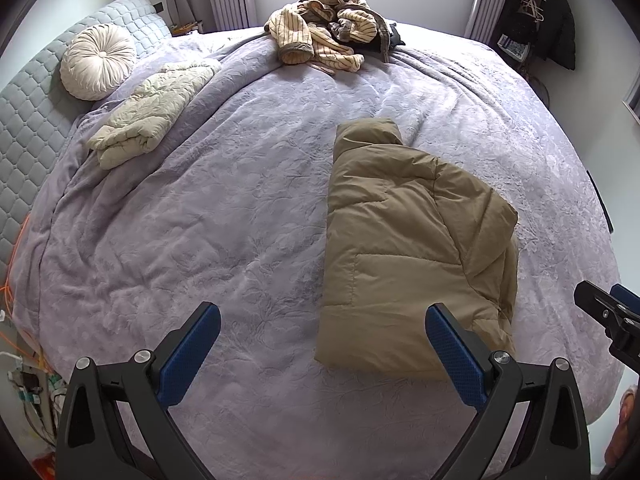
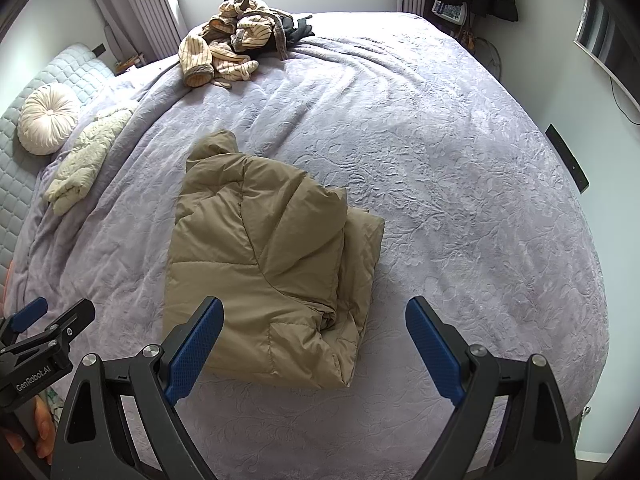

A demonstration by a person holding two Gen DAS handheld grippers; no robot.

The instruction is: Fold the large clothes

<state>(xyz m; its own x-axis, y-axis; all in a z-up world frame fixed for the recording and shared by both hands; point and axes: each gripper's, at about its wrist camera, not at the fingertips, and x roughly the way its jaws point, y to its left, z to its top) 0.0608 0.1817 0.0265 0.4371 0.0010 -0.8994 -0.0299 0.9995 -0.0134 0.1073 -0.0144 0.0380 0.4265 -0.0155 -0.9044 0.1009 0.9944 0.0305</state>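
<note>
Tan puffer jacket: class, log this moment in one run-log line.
tan puffer jacket: folded on bed | left gripper: open, empty | right gripper: open, empty | striped garment: unfolded

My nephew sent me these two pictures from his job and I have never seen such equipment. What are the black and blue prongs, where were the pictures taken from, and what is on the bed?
The prongs are two hand-held grippers, not a robot; a person carries one in each hand. Each has a wide-angle camera looking along its two blue-padded fingers. One picture comes from the left gripper, the other from the right gripper. Both are open and hold nothing.

On the lilac embossed bedspread lies a partly folded tan puffer jacket, nearest the grippers. Farther off are a folded cream quilted garment, a round cream pleated cushion against the grey quilted headboard, and an unfolded heap of cream striped clothing near the window.
</note>
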